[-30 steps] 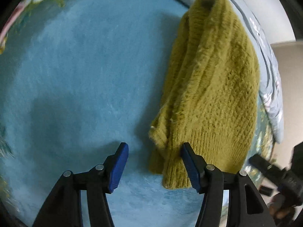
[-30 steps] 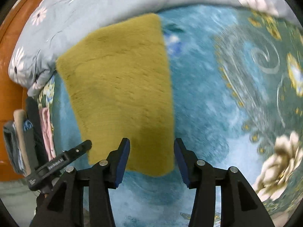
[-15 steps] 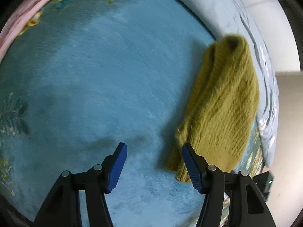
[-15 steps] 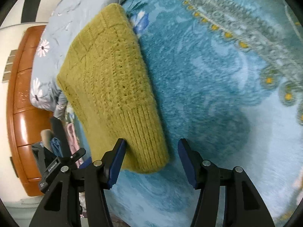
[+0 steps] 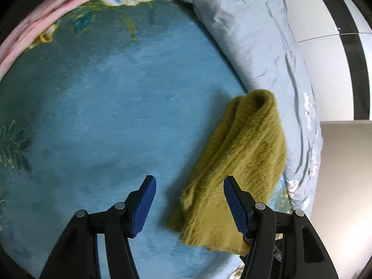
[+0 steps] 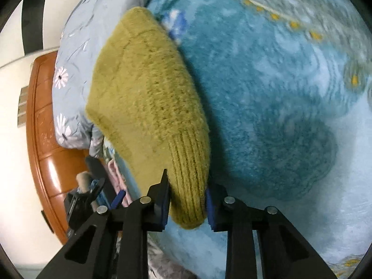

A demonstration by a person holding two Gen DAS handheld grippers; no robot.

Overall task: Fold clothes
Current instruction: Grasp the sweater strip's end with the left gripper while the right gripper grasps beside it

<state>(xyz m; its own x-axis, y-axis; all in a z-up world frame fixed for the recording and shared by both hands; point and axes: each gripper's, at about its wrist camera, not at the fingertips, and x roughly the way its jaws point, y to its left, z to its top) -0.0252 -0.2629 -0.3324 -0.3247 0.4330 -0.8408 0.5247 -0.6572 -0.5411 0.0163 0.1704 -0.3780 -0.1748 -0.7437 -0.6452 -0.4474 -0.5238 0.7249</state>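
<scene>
An olive-green knitted sweater point(image 5: 244, 151) lies folded in a long strip on a blue flowered blanket point(image 5: 104, 116). My left gripper point(image 5: 189, 181) hangs open above the blanket. The strip's near corner lies below it, close to the right finger, and nothing is gripped. In the right wrist view the sweater point(image 6: 144, 88) runs from the duvet down to my right gripper point(image 6: 187, 186). Its jaws are closing, and both blue pads press on the ribbed hem between them.
A rumpled grey-blue duvet point(image 5: 255, 34) with white flowers lies along the sweater's far side. A pink garment point(image 5: 34, 28) sits at the blanket's far left. A wooden headboard point(image 6: 44, 139) and a white wall stand at the left of the right wrist view.
My left gripper rose and drew back from the sweater, staying open. My right gripper came down to the sweater's ribbed hem and its jaws narrowed onto it.
</scene>
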